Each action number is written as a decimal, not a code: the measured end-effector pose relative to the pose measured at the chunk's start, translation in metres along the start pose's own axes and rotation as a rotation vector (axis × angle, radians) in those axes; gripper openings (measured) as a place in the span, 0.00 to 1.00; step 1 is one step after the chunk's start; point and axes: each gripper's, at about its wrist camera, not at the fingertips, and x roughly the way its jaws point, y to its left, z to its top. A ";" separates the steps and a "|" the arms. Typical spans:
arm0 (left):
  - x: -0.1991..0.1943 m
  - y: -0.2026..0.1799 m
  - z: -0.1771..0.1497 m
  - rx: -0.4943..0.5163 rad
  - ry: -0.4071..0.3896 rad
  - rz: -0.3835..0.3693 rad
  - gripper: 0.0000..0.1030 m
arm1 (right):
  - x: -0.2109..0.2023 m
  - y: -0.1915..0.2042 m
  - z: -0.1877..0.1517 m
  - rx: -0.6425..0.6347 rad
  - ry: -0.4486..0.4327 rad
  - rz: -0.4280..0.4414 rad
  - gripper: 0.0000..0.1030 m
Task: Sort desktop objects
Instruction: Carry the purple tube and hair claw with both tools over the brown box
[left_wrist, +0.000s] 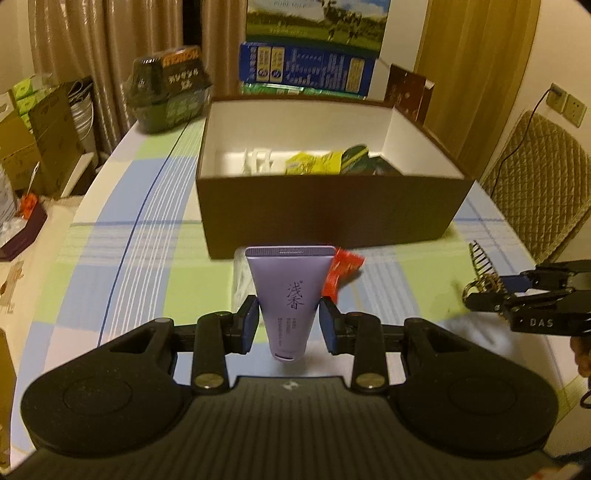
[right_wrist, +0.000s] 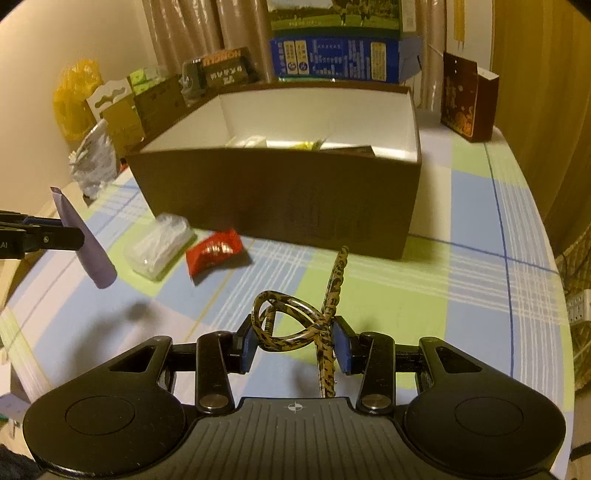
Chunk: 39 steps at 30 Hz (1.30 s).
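My left gripper (left_wrist: 289, 320) is shut on a lilac tube (left_wrist: 286, 295), cap end toward the camera, held above the tablecloth in front of the brown open box (left_wrist: 332, 214). The tube also shows in the right wrist view (right_wrist: 83, 242). My right gripper (right_wrist: 295, 341) is shut on a leopard-print hair clip (right_wrist: 317, 321), lifted above the table; the clip shows at the right of the left wrist view (left_wrist: 484, 273). A red packet (right_wrist: 214, 251) and a clear plastic packet (right_wrist: 159, 247) lie on the cloth before the box. The box holds a white item (left_wrist: 256, 158) and yellow-green packets (left_wrist: 325, 160).
The table has a checked blue-green cloth (right_wrist: 461, 280). Behind the box stand a blue carton (left_wrist: 306, 68), a dark bag (left_wrist: 166, 92) and a brown book-like case (right_wrist: 467, 96). A padded chair (left_wrist: 535, 192) stands at the right. Cardboard boxes (left_wrist: 40, 140) stand left.
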 end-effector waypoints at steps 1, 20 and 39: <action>-0.001 0.000 0.003 0.003 -0.006 -0.004 0.29 | -0.002 0.000 0.004 0.002 -0.007 0.001 0.38; -0.017 0.007 0.085 0.061 -0.164 -0.058 0.29 | -0.014 -0.009 0.097 0.041 -0.155 0.071 0.38; 0.050 0.015 0.167 0.093 -0.162 -0.098 0.29 | 0.058 -0.002 0.187 0.058 -0.164 0.080 0.38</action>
